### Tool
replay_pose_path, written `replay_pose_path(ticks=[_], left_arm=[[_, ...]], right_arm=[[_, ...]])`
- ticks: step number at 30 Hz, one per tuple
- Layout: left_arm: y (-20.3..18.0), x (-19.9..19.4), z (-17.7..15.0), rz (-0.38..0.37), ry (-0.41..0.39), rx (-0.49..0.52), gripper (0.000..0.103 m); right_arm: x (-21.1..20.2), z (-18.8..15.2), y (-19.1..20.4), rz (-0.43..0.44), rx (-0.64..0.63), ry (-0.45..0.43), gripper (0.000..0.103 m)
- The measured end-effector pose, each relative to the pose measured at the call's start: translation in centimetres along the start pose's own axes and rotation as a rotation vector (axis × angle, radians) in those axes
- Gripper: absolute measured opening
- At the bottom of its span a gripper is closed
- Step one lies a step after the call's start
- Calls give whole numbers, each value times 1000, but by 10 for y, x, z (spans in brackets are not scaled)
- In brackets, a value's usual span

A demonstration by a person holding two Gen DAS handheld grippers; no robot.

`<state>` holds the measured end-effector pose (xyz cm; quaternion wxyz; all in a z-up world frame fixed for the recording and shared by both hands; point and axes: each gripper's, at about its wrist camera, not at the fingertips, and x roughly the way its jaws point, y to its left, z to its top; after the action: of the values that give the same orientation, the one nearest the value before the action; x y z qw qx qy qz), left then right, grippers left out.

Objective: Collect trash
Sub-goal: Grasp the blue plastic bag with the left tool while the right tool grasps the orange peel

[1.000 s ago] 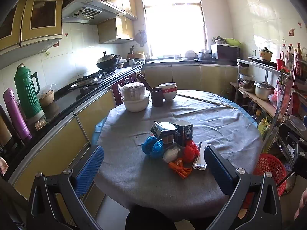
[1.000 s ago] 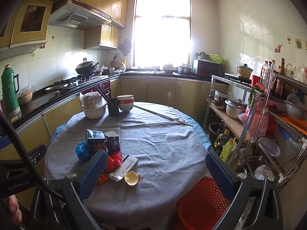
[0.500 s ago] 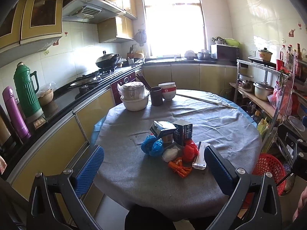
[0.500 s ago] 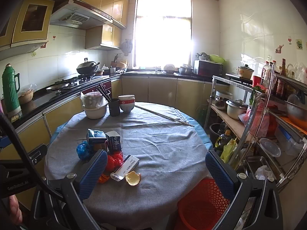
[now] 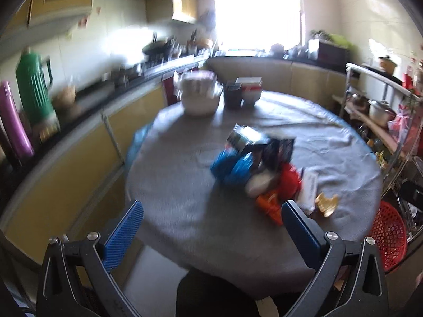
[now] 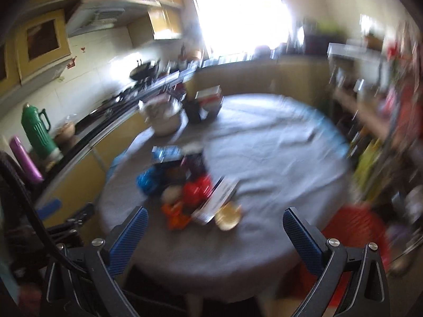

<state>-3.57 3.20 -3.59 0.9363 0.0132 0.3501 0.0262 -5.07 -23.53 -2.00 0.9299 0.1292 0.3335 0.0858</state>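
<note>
Both views are smeared by motion blur, so fine detail is lost. The left gripper [image 5: 211, 225] hangs above the near edge of a round table [image 5: 185, 198] draped in grey cloth, its blue-padded fingers [image 5: 123, 233] spread wide apart and released, with nothing between them. The trash pile [image 5: 260, 169] sits on the cloth at about one o'clock from that gripper: a crumpled blue wrapper [image 5: 232, 165], a dark carton [image 5: 280, 150], a red wrapper [image 5: 290, 181], an orange scrap [image 5: 269, 204] at the near side, a flat white box [image 5: 309, 190] and a yellowish peel [image 5: 327, 203] at the pile's right edge. At the far side of the table, toward twelve o'clock, stand a white bowl [image 5: 199, 97] and a dark cup [image 5: 232, 96]. A red basket [image 5: 388, 235] sits on the floor at three o'clock, beside the table's rim. A green thermos [image 5: 33, 91] stands on the counter at ten o'clock. The right gripper [image 6: 215, 228] is likewise released, its fingers [image 6: 129, 235] wide apart and holding nothing, poised over the near part of the table [image 6: 264, 163]. In its view the trash pile [image 6: 190, 185] lies at eleven o'clock, just past the left fingertip, with the peel [image 6: 228, 215] nearest the gap between the fingers and the red basket [image 6: 354, 227] a blur at three o'clock.
</note>
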Motion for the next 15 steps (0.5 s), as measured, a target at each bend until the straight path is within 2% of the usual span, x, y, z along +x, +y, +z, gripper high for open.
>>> replay_pose_path(ticks=[2, 4, 8, 11, 15], left_arm=[[10, 19, -7, 1, 44, -31, 103], [15, 33, -14, 7, 76, -44, 103], [12, 56, -23, -11, 116, -32, 103], [7, 68, -24, -46, 141, -20, 97], [4, 82, -21, -90, 163, -6, 82]], right_arm=[[26, -5, -12, 30, 42, 69, 103], [55, -12, -25, 10, 45, 120, 103], [89, -28, -35, 36, 101, 178, 102], [107, -35, -41, 17, 99, 219, 94], [120, -34, -47, 16, 110, 254, 80]])
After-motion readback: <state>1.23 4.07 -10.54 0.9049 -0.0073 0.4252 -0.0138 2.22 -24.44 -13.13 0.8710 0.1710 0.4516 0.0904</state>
